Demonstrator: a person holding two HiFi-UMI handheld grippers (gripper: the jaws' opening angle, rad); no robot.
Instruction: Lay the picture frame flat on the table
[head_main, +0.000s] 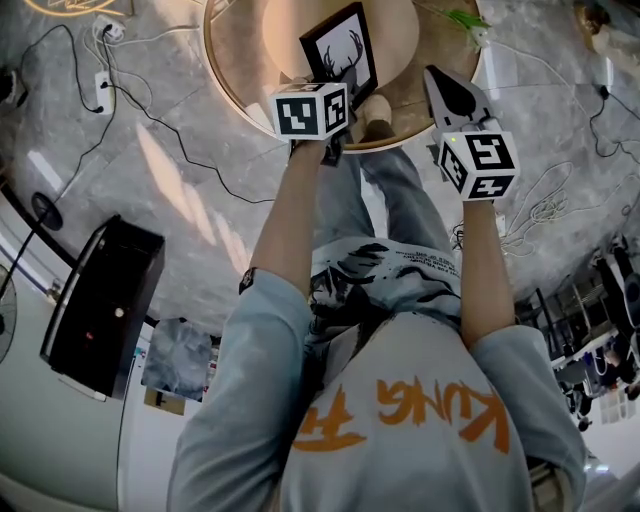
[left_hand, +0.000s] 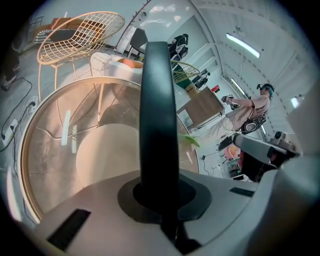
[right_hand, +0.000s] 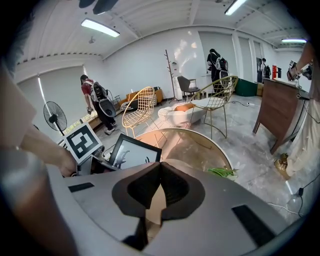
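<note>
- Black frame (head_main: 340, 50) with an antler print, at top centre of the head view, over the round glass table (head_main: 235, 70); tilted up, not lying flat. Cannot tell whether its lower edge touches the glass.
- Seen edge-on in the left gripper view as a dark bar (left_hand: 157, 115) rising up the middle of the picture.
- Left gripper (left_hand: 165, 197): jaws pinched on the frame's edge, with its marker cube (head_main: 311, 110) just below the frame in the head view.
- In the right gripper view, frame (right_hand: 132, 152) at left of centre, just right of that cube.
- Right gripper (right_hand: 160, 167): jaws pressed together, nothing between them; right of the frame in the head view, apart from it, over the table's rim.
- Green leaf (head_main: 465, 18) at upper right, on the table's far edge.
- Wire chairs (right_hand: 137, 112) beyond the table.
- Cables (head_main: 90, 110) across the stone floor at upper left; black box (head_main: 100, 305) at lower left.
</note>
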